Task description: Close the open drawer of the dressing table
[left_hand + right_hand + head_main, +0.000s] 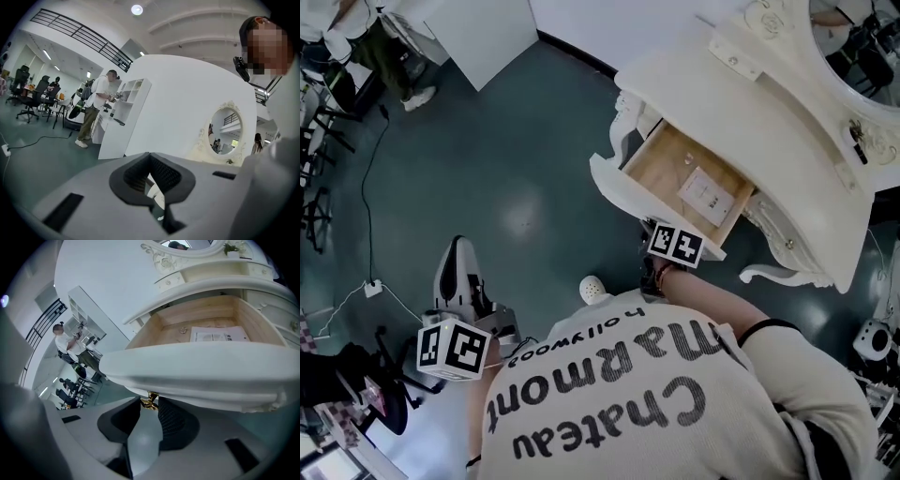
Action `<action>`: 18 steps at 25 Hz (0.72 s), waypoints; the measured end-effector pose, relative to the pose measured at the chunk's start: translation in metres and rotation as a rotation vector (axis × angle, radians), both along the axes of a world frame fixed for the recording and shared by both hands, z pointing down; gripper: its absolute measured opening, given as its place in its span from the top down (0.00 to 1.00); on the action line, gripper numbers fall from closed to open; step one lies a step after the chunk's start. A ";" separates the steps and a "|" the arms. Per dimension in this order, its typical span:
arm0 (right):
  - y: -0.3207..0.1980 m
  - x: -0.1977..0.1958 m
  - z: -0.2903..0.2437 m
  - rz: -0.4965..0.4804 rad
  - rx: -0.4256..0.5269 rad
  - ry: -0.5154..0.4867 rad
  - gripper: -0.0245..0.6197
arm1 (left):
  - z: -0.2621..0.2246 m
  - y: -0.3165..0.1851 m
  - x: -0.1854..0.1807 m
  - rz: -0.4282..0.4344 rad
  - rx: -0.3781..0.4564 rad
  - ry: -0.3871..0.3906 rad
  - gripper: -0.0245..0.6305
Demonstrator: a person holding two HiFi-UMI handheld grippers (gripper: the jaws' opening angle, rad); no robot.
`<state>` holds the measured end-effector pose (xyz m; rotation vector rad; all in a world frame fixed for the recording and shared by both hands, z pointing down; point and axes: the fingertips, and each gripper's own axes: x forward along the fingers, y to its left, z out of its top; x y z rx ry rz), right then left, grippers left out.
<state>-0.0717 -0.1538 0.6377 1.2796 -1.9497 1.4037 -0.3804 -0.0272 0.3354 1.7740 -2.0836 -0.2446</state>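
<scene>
The cream dressing table (769, 103) has its wooden drawer (675, 169) pulled out, with a sheet of paper (708, 195) lying inside. In the right gripper view the drawer's white front (197, 371) fills the frame just above my right gripper (149, 403). Its fingertips are shut on the small gold handle (150, 402) under that front. From the head view only the right gripper's marker cube (675, 246) shows, at the drawer front. My left gripper (459, 258) is held low on the left, away from the table. It is shut (150, 157) with nothing in it.
A black cable (366, 187) runs over the dark floor to a plug (373, 288). A white panel (483, 33) stands at the back. A person (98, 108) stands at a white shelf unit, with office chairs (30, 98) beyond. The oval mirror (227, 131) tops the dressing table.
</scene>
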 end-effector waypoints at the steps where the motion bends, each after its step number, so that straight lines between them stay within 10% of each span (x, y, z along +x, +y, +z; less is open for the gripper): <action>1: 0.000 0.000 0.000 0.001 0.002 0.002 0.75 | 0.001 -0.005 -0.002 0.014 -0.001 0.002 0.95; 18: -0.011 0.008 -0.004 0.107 0.061 0.102 0.75 | 0.018 -0.061 -0.021 0.199 -0.017 0.032 0.95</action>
